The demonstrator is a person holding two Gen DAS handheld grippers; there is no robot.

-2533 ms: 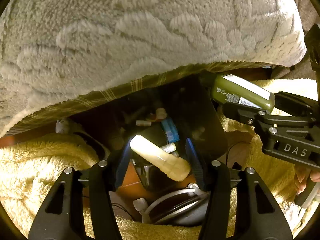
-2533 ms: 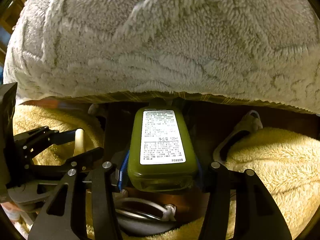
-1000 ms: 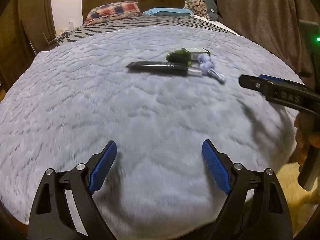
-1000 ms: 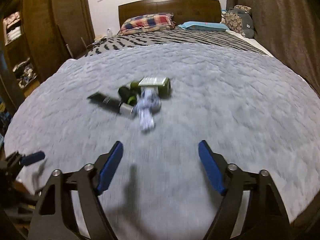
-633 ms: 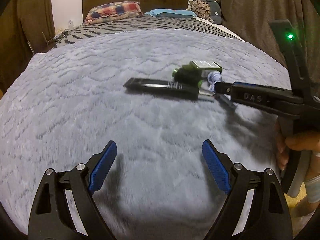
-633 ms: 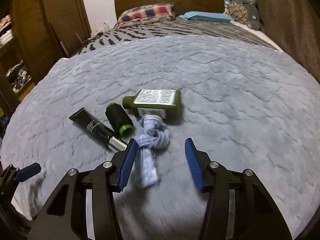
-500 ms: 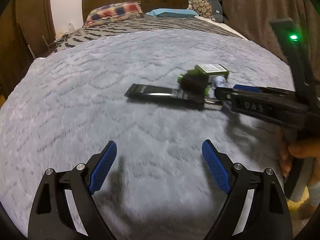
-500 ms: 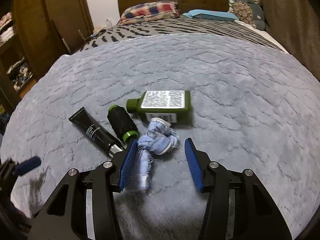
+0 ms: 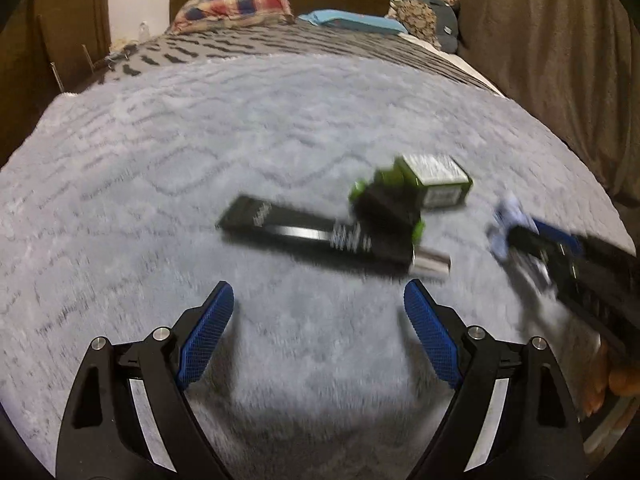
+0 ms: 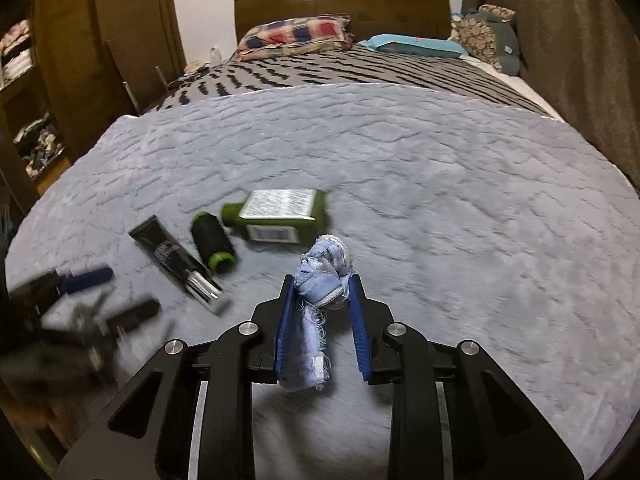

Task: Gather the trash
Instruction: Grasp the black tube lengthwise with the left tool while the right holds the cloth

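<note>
Right hand-held gripper (image 10: 322,300) has just closed, pinching the rag (image 10: 320,276); left hand-held gripper (image 9: 316,328) spread, empty; frayed rag could slip off near the bed's (image 10: 480,200) foot edge.

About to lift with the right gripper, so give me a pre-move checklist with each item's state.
1. Right gripper shut on the blue rag: ok; its jaws have just been closing, and the pads pinch it.
2. Whole rag inside the pads: not ok, a frayed tail hangs below.
3. Rag clear of the green bottle: ok, a gap shows.
4. Left gripper open and empty: ok.
5. Black tube ahead of the left gripper: ok, lying on the grey blanket.
6. Trash container within reach: cannot tell, none in view.
</note>
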